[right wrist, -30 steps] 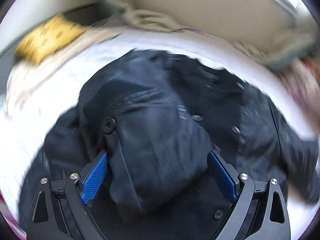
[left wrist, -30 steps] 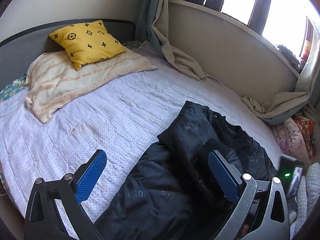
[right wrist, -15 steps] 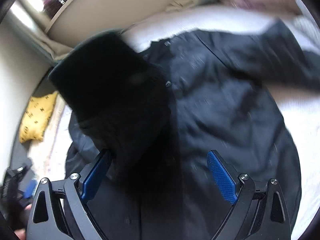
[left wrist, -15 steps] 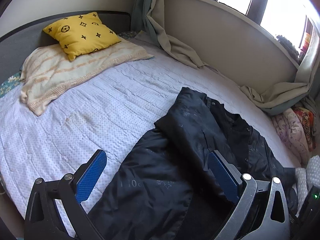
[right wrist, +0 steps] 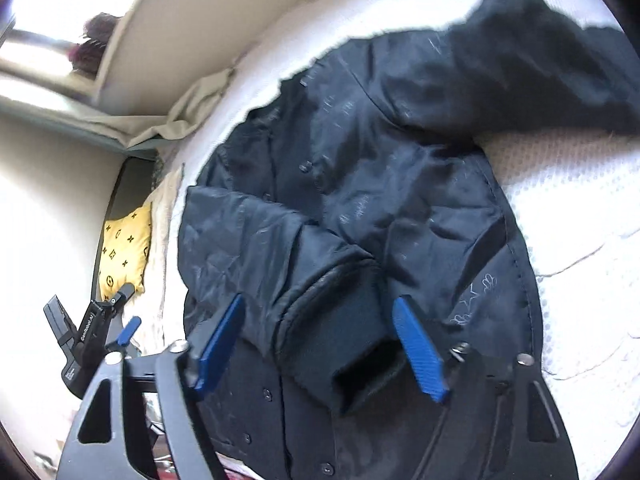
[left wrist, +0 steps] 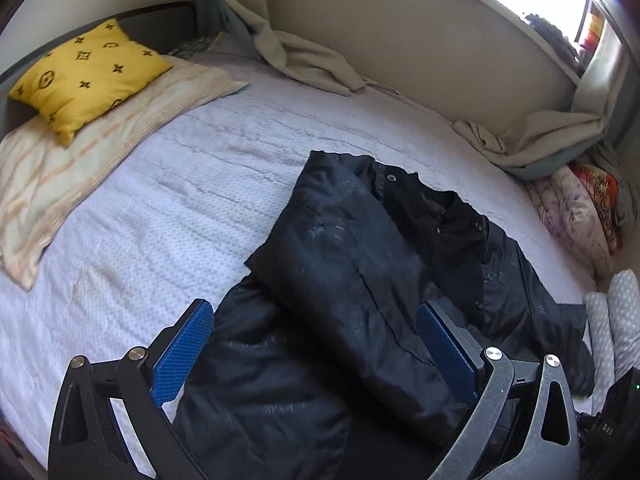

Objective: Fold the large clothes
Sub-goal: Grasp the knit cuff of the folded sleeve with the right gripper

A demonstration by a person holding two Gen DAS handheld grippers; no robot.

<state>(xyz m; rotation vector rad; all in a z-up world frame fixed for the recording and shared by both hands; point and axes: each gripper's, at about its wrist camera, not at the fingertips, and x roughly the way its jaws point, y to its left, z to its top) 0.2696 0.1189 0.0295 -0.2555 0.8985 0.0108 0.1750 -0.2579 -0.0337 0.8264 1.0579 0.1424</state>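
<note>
The white quilted bed [left wrist: 168, 208] carries the black jacket [left wrist: 360, 280] spread across its middle, one sleeve folded over the front. Above it the left gripper [left wrist: 312, 344] hangs wide open, gripping nothing, while the right gripper [right wrist: 320, 344] is closing around the sleeve cuff [right wrist: 344, 340], pads not yet pressing.

Yellow cushion [left wrist: 86, 76] on striped pillow [left wrist: 80, 152]

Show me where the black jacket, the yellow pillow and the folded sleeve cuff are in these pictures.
black jacket [left wrist: 352, 280]: left wrist view, on the folded-over front panel.
yellow pillow [left wrist: 88, 76]: left wrist view, middle of its patterned face.
sleeve cuff [right wrist: 344, 344]: right wrist view, on the dark ribbed end.
</note>
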